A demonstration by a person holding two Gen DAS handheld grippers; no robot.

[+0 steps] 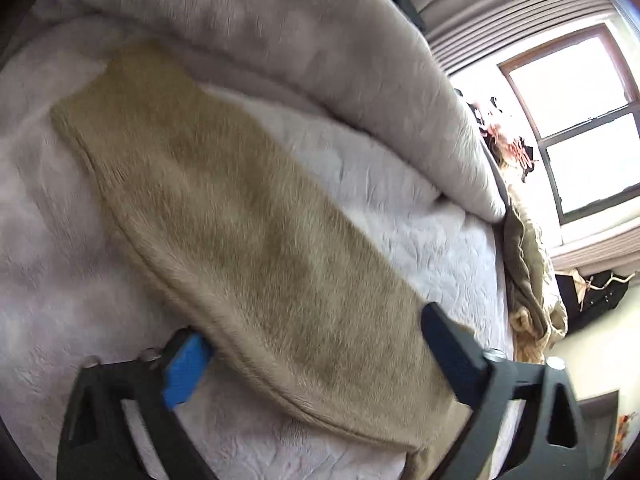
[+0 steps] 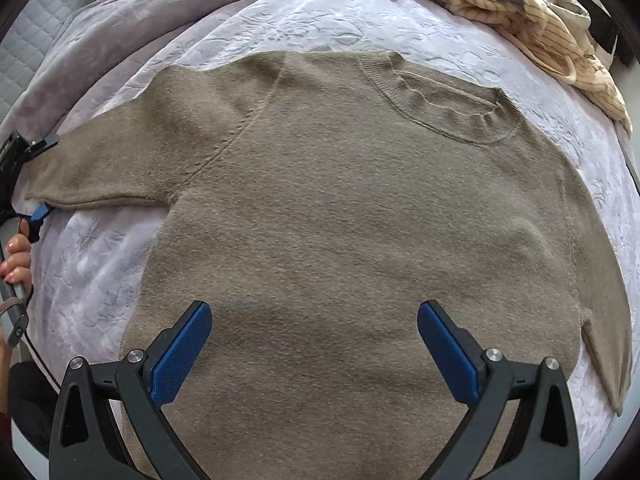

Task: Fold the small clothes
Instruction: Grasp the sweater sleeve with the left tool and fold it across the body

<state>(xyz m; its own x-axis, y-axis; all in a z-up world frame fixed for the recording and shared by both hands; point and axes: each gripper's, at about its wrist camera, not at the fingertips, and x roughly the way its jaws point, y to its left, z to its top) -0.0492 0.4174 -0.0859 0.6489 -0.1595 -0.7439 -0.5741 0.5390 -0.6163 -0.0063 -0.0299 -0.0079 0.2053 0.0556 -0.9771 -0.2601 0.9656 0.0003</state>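
Observation:
A tan knit sweater (image 2: 340, 208) lies flat, front up, on a white quilted bedspread (image 2: 92, 264). Its round collar (image 2: 452, 108) points to the far side. One sleeve (image 1: 240, 216) stretches out sideways, and my left gripper (image 1: 316, 344) straddles its cuff end, one blue pad (image 1: 186, 368) at each edge. The sleeve lies flat between the wide jaws, not pinched. In the right wrist view the left gripper (image 2: 42, 178) shows at the left rim around that cuff. My right gripper (image 2: 314, 332) hangs open over the sweater's lower body, holding nothing.
A grey plush blanket (image 1: 320, 40) is heaped along the far side of the bed. A pile of other clothes, one cream and striped (image 2: 560, 40), lies near the bed's corner. A window (image 1: 580, 120) is beyond. A person's hand (image 2: 16, 256) shows at the left rim.

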